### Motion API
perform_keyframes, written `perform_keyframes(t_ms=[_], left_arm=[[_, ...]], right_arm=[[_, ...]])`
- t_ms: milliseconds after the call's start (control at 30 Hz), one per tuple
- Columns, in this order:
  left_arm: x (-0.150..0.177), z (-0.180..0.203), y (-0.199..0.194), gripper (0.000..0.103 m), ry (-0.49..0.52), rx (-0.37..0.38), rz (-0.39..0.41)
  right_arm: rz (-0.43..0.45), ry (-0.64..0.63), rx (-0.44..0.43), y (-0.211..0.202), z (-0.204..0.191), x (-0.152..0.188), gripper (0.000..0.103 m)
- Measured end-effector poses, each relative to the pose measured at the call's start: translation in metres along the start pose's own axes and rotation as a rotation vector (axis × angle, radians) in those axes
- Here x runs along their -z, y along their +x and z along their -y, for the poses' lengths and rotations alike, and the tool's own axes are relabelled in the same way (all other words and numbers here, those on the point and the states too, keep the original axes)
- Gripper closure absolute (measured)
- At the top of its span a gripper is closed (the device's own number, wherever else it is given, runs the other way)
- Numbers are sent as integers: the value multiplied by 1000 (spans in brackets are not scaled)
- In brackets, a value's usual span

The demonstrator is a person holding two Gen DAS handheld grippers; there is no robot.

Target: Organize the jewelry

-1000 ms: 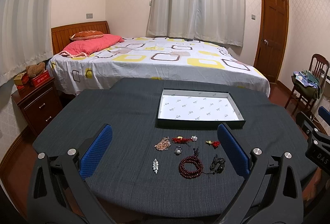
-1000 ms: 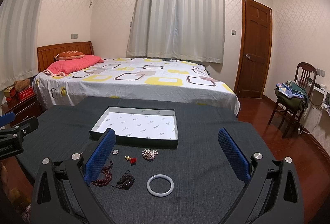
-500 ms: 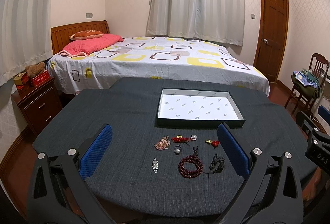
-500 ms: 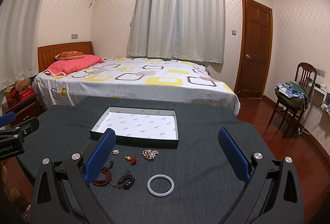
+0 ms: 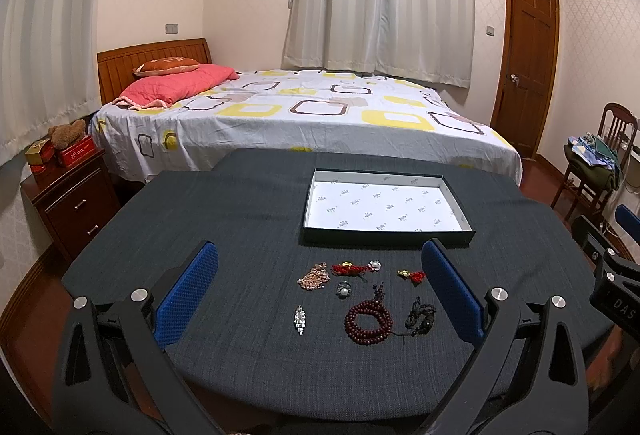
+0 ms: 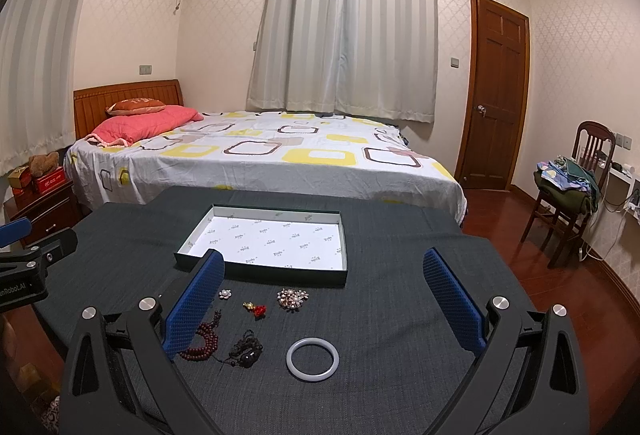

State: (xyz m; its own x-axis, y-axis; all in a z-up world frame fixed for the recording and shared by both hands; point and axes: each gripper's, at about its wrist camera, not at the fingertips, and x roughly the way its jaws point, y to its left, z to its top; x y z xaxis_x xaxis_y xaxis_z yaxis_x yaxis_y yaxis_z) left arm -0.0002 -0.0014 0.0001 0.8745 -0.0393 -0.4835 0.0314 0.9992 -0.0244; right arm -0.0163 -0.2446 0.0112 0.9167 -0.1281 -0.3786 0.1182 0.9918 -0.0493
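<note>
both hand-held grippers spread wide, holding nothing; only right view shows the white bangle point(image 6: 312, 358), left one shows the silver brooch point(image 5: 299, 319)

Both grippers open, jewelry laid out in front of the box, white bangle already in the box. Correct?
Not quite: the white bangle is not in the box; the right wrist view shows it on the table, nearer than the box. The rest holds: left gripper and right gripper are open.

Left gripper point(image 6: 24, 267) body reads "enRobot.AI" — right gripper point(image 5: 616, 295) body reads "DAS".
</note>
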Motion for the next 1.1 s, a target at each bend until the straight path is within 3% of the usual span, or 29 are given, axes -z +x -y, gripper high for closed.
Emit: perform_keyframes(t_ms=[333, 600, 800, 1000, 1100], left_arm=[[16, 2, 9, 4, -4, 2, -14], [45, -6, 50, 4, -11, 1, -69], [85, -20, 101, 4, -31, -17, -167], [102, -35, 136, 4, -83, 5, -251], [114, -35, 155, 14, -68, 0, -308]], right_arm=[[-10, 5, -6, 5, -3, 7, 6], [-59, 26, -23, 47, 0, 50, 6], [-147, 25, -23, 85, 1, 93, 6], [-226, 23, -17, 113, 1, 124, 6], [-255, 32, -21, 121, 1, 129, 6]])
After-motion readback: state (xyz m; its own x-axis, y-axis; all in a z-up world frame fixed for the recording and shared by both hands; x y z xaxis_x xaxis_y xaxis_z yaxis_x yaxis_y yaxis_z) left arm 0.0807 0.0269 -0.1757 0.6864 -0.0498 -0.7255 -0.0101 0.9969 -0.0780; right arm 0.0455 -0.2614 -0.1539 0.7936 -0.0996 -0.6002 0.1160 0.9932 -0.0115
